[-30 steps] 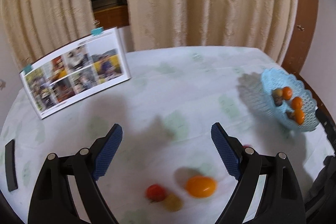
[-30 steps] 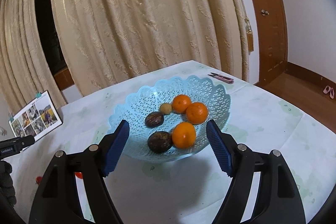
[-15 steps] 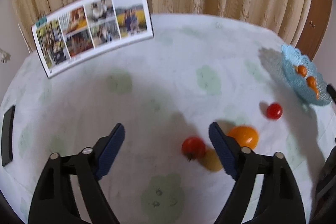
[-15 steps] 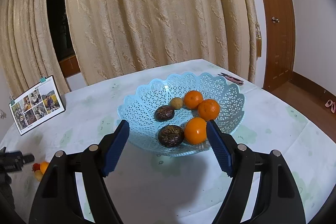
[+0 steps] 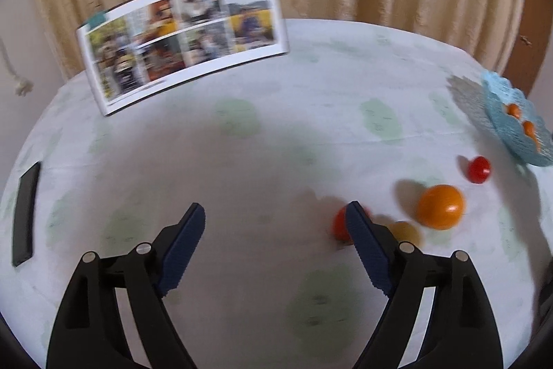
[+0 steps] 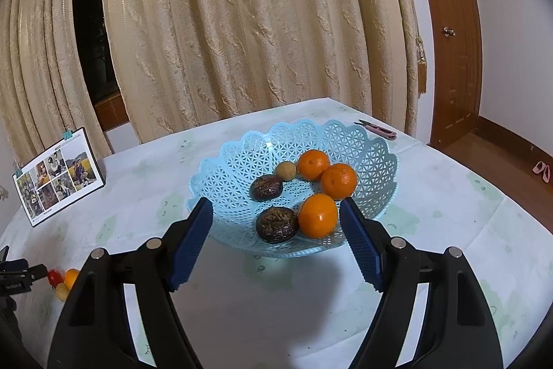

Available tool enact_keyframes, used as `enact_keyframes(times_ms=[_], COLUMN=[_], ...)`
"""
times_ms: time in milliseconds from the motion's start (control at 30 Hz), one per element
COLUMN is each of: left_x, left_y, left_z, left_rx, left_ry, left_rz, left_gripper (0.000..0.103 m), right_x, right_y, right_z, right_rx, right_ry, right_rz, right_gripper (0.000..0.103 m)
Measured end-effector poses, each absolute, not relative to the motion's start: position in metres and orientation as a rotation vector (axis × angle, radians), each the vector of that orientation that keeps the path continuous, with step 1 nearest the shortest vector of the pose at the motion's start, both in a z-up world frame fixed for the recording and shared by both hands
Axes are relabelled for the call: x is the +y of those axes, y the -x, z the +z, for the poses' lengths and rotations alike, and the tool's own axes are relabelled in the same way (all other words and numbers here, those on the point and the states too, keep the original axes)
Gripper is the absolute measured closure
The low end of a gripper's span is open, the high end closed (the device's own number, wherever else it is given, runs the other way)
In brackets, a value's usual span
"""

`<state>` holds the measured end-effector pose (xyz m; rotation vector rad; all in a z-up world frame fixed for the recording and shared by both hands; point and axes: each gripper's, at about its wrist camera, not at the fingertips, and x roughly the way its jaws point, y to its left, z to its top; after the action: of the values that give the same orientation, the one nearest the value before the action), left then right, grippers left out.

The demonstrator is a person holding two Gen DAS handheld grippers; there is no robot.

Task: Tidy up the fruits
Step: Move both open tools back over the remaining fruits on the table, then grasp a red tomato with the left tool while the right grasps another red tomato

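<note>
Fruits (image 5: 440, 206) lie loose on the worktop (image 5: 276, 134) at three o'clock of my left jaws, opening and empty, while my right jaws wait apart and empty before the basket (image 6: 376, 158).

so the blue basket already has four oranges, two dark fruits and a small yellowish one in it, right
Not quite: the blue basket holds three oranges, not four. The right wrist view shows them beside the two dark fruits and the small yellowish one. The rest is right.
</note>
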<state>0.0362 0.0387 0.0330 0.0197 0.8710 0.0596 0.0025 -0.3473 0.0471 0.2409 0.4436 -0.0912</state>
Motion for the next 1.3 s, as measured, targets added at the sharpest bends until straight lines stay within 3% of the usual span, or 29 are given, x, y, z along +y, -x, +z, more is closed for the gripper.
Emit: enact_keyframes(times_ms=[233, 500, 1300], left_x=[0.044, 0.012, -0.031], left_y=[-0.031, -0.045, -0.045], left_z=[0.033, 0.027, 0.023], left_rx=[0.856, 0.883, 0.891], left_ry=[0.004, -0.01, -0.077], left_rz=[0.037, -0.065, -0.242], left_gripper=[0.022, 0.046, 0.048], right_x=[-0.344, -0.346, -0.345], right_y=[-0.002, -0.003, -0.005], right_z=[0.048, 0.047, 0.046], right_rx=[0.442, 0.452, 0.457], right_ry=[-0.23, -0.247, -0.24], right_rz=[-0.084, -0.09, -0.077], right_gripper=[0.026, 0.026, 0.026])
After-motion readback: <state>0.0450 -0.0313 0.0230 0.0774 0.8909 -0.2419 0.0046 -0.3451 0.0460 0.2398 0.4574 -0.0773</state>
